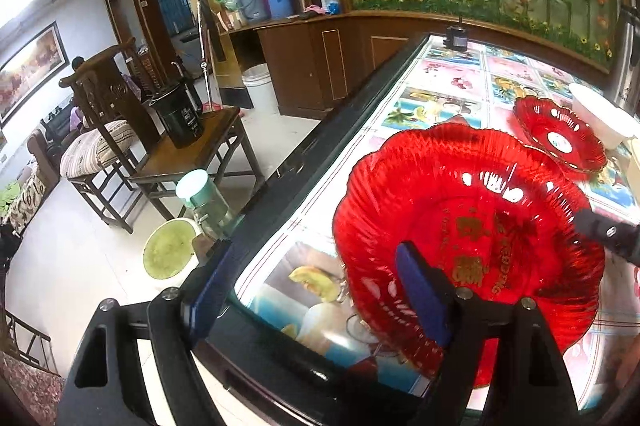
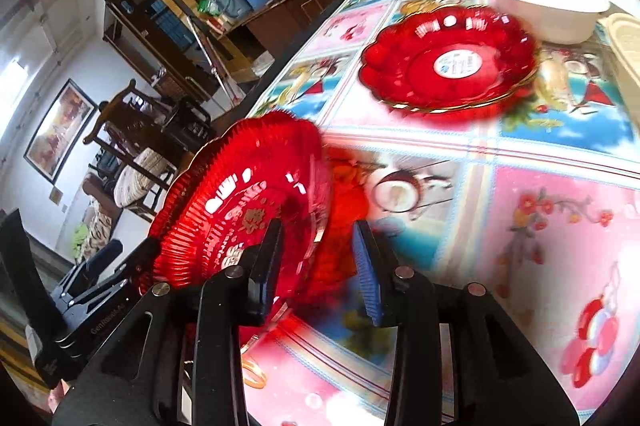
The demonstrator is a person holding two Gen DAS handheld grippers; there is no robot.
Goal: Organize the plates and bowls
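Observation:
A large red scalloped plate (image 1: 472,210) with gold characters lies near the left edge of the table (image 1: 440,74). My left gripper (image 1: 316,290) is open wide. Its right pad (image 1: 424,290) is over the plate's near-left rim and its left pad is beyond the table edge; neither presses on the plate. My right gripper (image 2: 320,266) is open too, astride the other rim of the large plate (image 2: 240,202), with a gap at the blue right pad (image 2: 366,274). Farther back sit a small red plate (image 2: 448,62) with a white sticker and a white bowl (image 2: 548,2).
A cream container (image 2: 628,58) stands at the right edge beside the bowl. A small black device (image 1: 456,38) sits at the table's far end. On the floor to the left are a wooden chair, a side table with a black kettle (image 1: 180,114) and a lidded jar (image 1: 204,202).

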